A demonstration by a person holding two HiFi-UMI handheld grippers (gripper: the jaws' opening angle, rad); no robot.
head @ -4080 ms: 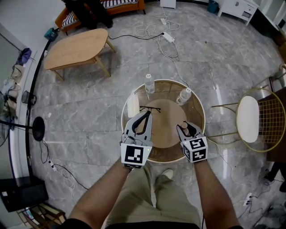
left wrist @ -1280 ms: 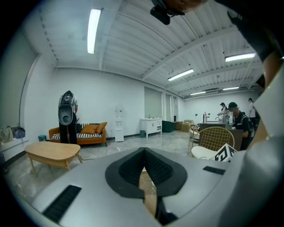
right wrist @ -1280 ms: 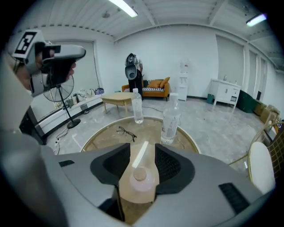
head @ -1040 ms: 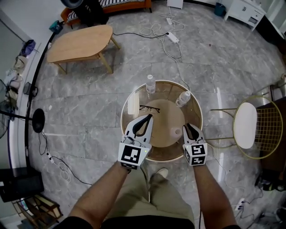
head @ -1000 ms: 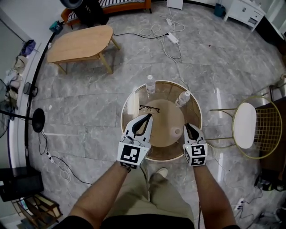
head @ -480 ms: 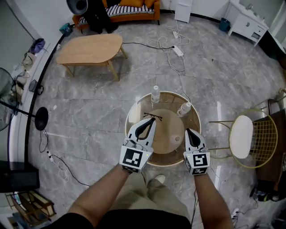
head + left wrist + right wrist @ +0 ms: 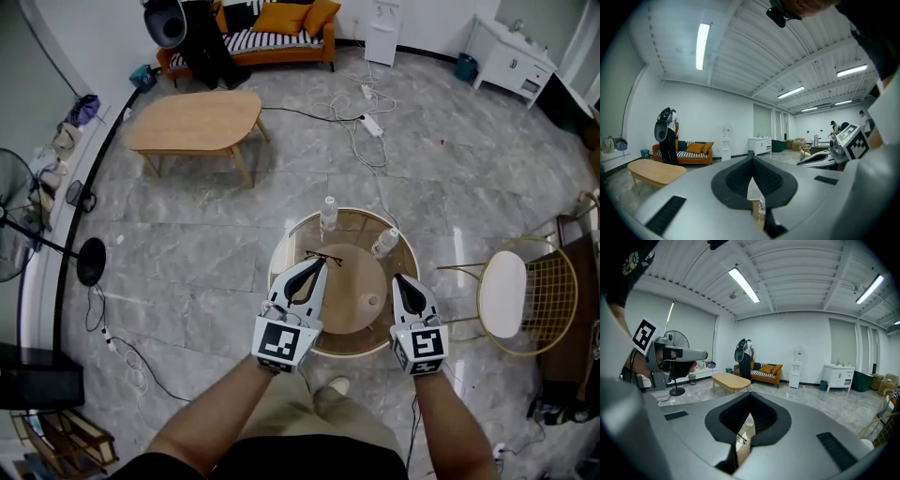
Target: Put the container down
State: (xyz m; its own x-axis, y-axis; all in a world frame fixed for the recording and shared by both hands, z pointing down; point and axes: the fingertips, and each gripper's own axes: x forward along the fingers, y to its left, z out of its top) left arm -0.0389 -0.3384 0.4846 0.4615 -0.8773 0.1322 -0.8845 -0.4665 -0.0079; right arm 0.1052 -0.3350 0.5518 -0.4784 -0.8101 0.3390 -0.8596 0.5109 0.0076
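Note:
A small white container (image 7: pixel 373 302) stands upright on the wooden disc of the round glass table (image 7: pixel 281 272), free of both grippers. My right gripper (image 7: pixel 400 277) hangs just right of it and above the table, shut with nothing between its jaws (image 7: pixel 749 408). My left gripper (image 7: pixel 319 262) is over the table's left half, its tips together and holding nothing (image 7: pixel 751 165). A pair of glasses (image 7: pixel 323 258) lies just beyond the left tips. Two clear bottles (image 7: pixel 329 214) (image 7: pixel 384 243) stand at the table's far rim.
A gold wire chair with a white seat (image 7: pixel 503 291) stands right of the table. Beyond it are a wooden coffee table (image 7: pixel 195 122), an orange sofa (image 7: pixel 272 28), floor cables (image 7: pixel 370 122) and a fan stand (image 7: pixel 91 262). A person (image 7: pixel 202 37) stands by the sofa.
Both grippers have risen away from the tabletop and the head view has lifted, so the table looks smaller. The container stays on the wooden disc.

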